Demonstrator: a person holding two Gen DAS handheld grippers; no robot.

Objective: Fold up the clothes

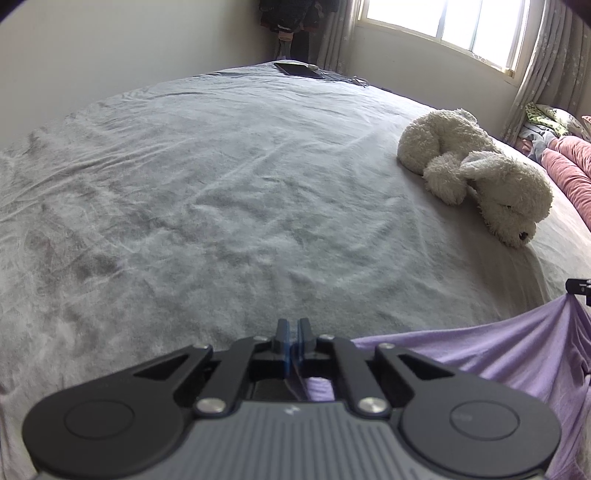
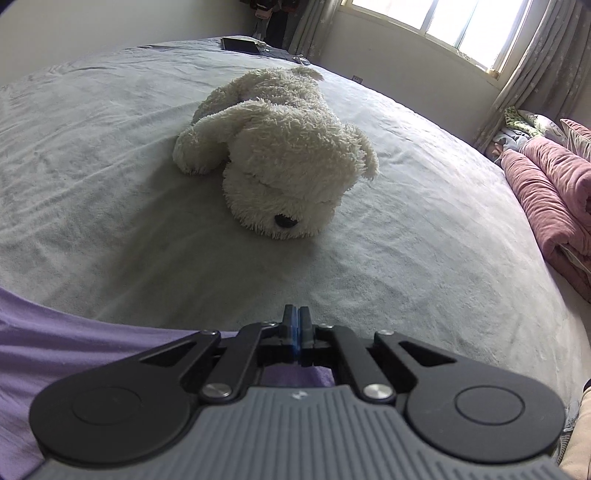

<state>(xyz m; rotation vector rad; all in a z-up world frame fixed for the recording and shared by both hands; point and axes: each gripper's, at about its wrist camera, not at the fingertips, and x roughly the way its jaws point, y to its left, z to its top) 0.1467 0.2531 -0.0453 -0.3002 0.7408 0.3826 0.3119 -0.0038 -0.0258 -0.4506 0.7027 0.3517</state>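
A lilac garment (image 1: 480,354) hangs stretched between my two grippers above the grey bed sheet (image 1: 221,184). My left gripper (image 1: 294,328) is shut, with a strip of the lilac cloth pinched between its blue pads. From there the cloth's top edge runs right and up to a black part of the right gripper (image 1: 579,287) at the frame edge. In the right wrist view my right gripper (image 2: 295,317) is also shut, and the lilac garment (image 2: 55,343) passes under its fingers and spreads to the left. How the garment hangs lower down is hidden.
A white plush dog (image 2: 280,155) lies on the sheet just ahead of the right gripper, also seen as the plush dog (image 1: 476,170). Rolled pink bedding (image 2: 546,195) lines the right side. A dark tablet (image 1: 297,69) lies at the far edge, under the window (image 1: 443,22).
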